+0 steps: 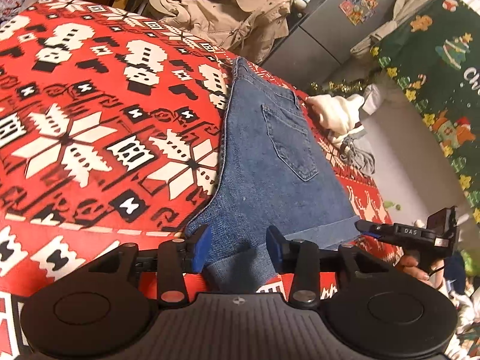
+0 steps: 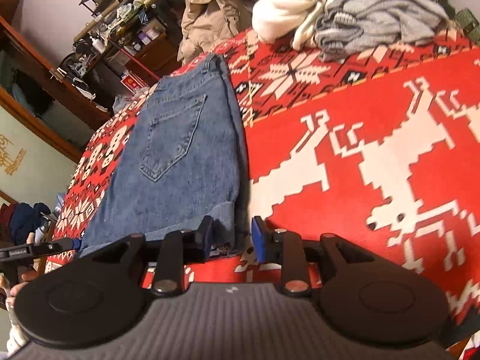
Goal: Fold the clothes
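Observation:
Folded blue denim shorts (image 1: 264, 156) lie back pocket up on a table under a red, white and black patterned cloth (image 1: 90, 120). My left gripper (image 1: 238, 247) stands open at the near hem; denim lies between its blue pads (image 1: 202, 247), which do not press on it. In the right wrist view the shorts (image 2: 180, 156) lie left of centre. My right gripper (image 2: 233, 238) is open around the cuffed hem corner, its pads clear of the cloth. Each gripper shows in the other's view: the right one (image 1: 364, 228) at the shorts' right hem, the left one (image 2: 73, 243) at their left.
A heap of white and grey clothes (image 2: 345, 9) sits on the far part of the patterned cloth (image 2: 360, 150). A beige coat (image 1: 228, 9) hangs beyond the table. A grey cabinet with stickers (image 1: 345, 15), a green Christmas mat (image 1: 435, 60) and cluttered shelves (image 2: 120, 30) surround it.

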`<state>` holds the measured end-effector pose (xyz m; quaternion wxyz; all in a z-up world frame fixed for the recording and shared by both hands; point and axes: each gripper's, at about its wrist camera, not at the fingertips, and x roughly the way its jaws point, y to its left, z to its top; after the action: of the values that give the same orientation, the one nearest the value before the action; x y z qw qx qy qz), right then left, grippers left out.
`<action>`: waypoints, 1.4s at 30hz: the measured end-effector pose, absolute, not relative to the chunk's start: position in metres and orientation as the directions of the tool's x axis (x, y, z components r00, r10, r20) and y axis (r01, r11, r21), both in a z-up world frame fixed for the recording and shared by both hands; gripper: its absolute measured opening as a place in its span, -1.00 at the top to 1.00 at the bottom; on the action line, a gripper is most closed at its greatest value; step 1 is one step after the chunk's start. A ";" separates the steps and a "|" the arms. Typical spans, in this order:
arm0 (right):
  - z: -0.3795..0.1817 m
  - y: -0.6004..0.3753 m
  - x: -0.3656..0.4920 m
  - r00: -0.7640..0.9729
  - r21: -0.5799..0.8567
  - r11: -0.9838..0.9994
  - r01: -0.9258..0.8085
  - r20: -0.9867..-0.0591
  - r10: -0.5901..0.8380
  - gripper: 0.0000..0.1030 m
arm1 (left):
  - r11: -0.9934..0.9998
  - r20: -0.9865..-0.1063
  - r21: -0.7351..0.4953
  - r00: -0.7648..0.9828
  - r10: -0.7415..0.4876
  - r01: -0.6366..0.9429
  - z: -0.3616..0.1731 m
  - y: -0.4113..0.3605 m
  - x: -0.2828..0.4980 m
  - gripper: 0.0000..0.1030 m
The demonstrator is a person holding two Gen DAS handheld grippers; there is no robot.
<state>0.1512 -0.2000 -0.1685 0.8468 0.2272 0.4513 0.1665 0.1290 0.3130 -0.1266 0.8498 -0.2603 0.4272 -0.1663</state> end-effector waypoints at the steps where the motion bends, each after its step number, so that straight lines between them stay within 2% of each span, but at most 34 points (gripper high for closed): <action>1: -0.168 -0.198 0.152 0.537 0.532 0.843 -0.077 -0.690 0.485 0.42 | 0.809 -0.639 -0.586 0.587 -0.498 0.048 -0.127 0.315 0.128 0.22; 5: -0.168 -0.192 0.154 0.530 0.528 0.846 -0.077 -0.697 0.483 0.42 | 0.801 -0.637 -0.598 0.596 -0.490 0.019 -0.131 0.322 0.123 0.10; 9: -0.166 -0.189 0.153 0.525 0.517 0.852 -0.078 -0.705 0.476 0.41 | 0.802 -0.650 -0.598 0.589 -0.480 -0.007 -0.139 0.325 0.118 0.08; 12: -0.168 -0.190 0.151 0.521 0.519 0.852 -0.073 -0.709 0.476 0.55 | 0.776 -0.626 -0.631 0.582 -0.519 0.012 -0.142 0.323 0.116 0.08; 16: -0.168 -0.191 0.151 0.525 0.524 0.850 -0.061 -0.707 0.474 0.61 | 0.763 -0.620 -0.646 0.561 -0.548 0.031 -0.144 0.312 0.117 0.12; 17: -0.168 -0.191 0.150 0.527 0.523 0.850 -0.059 -0.707 0.472 0.63 | 0.769 -0.626 -0.639 0.560 -0.542 0.030 -0.143 0.309 0.117 0.22; 18: -0.168 -0.191 0.150 0.530 0.522 0.851 -0.057 -0.707 0.469 0.64 | 0.779 -0.641 -0.627 0.559 -0.526 0.014 -0.143 0.307 0.118 0.45; 19: -0.168 -0.191 0.149 0.532 0.521 0.852 -0.055 -0.707 0.466 0.66 | 0.786 -0.655 -0.618 0.556 -0.511 -0.006 -0.144 0.305 0.119 0.52; 24: -0.165 -0.188 0.147 0.543 0.511 0.859 -0.030 -0.713 0.443 0.70 | 0.801 -0.680 -0.597 0.553 -0.482 -0.036 -0.137 0.303 0.119 0.81; 26: -0.162 -0.185 0.145 0.548 0.506 0.862 -0.017 -0.717 0.432 0.71 | 0.824 -0.700 -0.566 0.551 -0.454 -0.040 -0.129 0.300 0.118 0.84; 33: -0.136 -0.167 0.122 0.553 0.536 0.843 -0.049 -0.688 0.470 0.73 | 0.842 -0.693 -0.538 0.588 -0.418 -0.035 -0.102 0.316 0.112 0.86; 38: -0.138 -0.159 0.103 0.541 0.568 0.821 -0.058 -0.673 0.504 0.73 | 0.848 -0.717 -0.526 0.567 -0.405 -0.059 -0.113 0.324 0.110 0.84; 40: -0.146 -0.162 0.100 0.542 0.573 0.818 -0.043 -0.675 0.501 0.68 | 0.851 -0.733 -0.519 0.554 -0.395 -0.079 -0.124 0.326 0.109 0.76; 42: -0.155 -0.168 0.098 0.543 0.574 0.819 -0.022 -0.680 0.492 0.65 | 0.852 -0.731 -0.516 0.566 -0.382 -0.092 -0.128 0.331 0.104 0.53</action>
<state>0.0982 -0.1680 -0.1549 0.8393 0.2593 0.4526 0.1531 0.1042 0.3310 -0.1278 0.8463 -0.2582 0.4580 -0.0856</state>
